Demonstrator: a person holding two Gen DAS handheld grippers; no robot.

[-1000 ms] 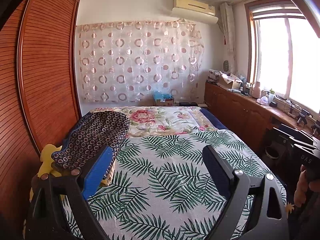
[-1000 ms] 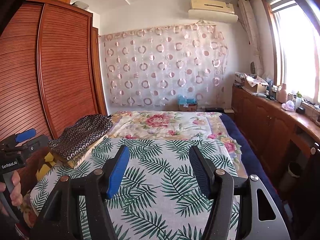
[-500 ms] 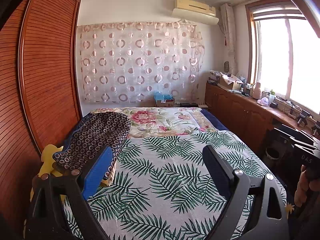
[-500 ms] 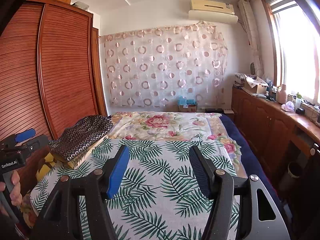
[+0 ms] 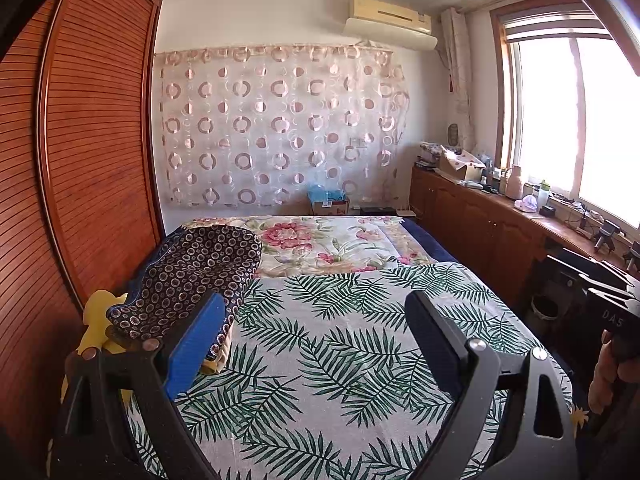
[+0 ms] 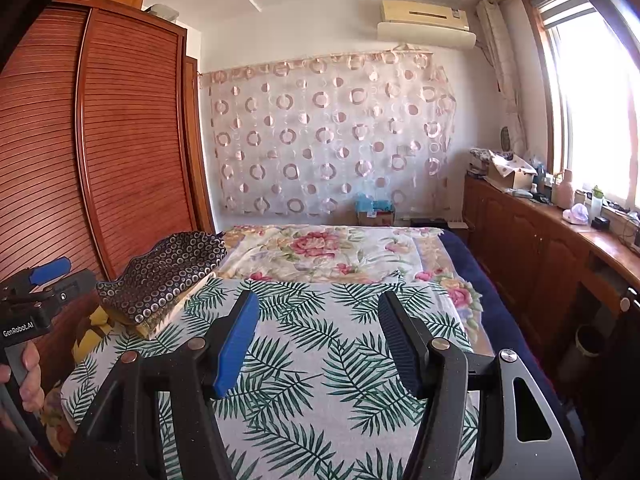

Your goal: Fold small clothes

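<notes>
Left claw (image 5: 314, 322) spread wide, nothing between its blue pad and black pad, hovering over the bed's palm-leaf sheet (image 5: 340, 344) and angled slightly down. Right claw (image 6: 318, 330) parted less widely, likewise empty, poised over the same sheet (image 6: 320, 360).

Ahead and to the left of the left claw, just past its blue pad: a pile of folded clothes (image 5: 192, 276), topped by a dark fabric with small ring patterns, resting on the bed's left edge beside the slatted wooden wardrobe (image 5: 92, 152). Beneath and left of the pile, something yellow (image 5: 96, 316), partly hidden, not clear what. From the right wrist view, same pile (image 6: 164, 272) ahead and well to the left of the right claw, apart from both pads, with pale and yellow layers showing under the dark top piece.

Straight ahead of both claws, beyond the leaf sheet: a floral quilt (image 5: 320, 240) across the far half of the bed, then a sheer curtain with circles (image 5: 276, 128) on the far wall, an air conditioner (image 5: 390, 20) above it.

To the right of the claws: a long wooden counter (image 5: 472, 216) under the bright window (image 5: 576, 128), cluttered with boxes, bottles and small items. At the far right edge of the left wrist view, a hand (image 5: 608, 376) gripping the other device; at the far left edge of the right wrist view, a hand (image 6: 24, 376) on the left device's handle.
</notes>
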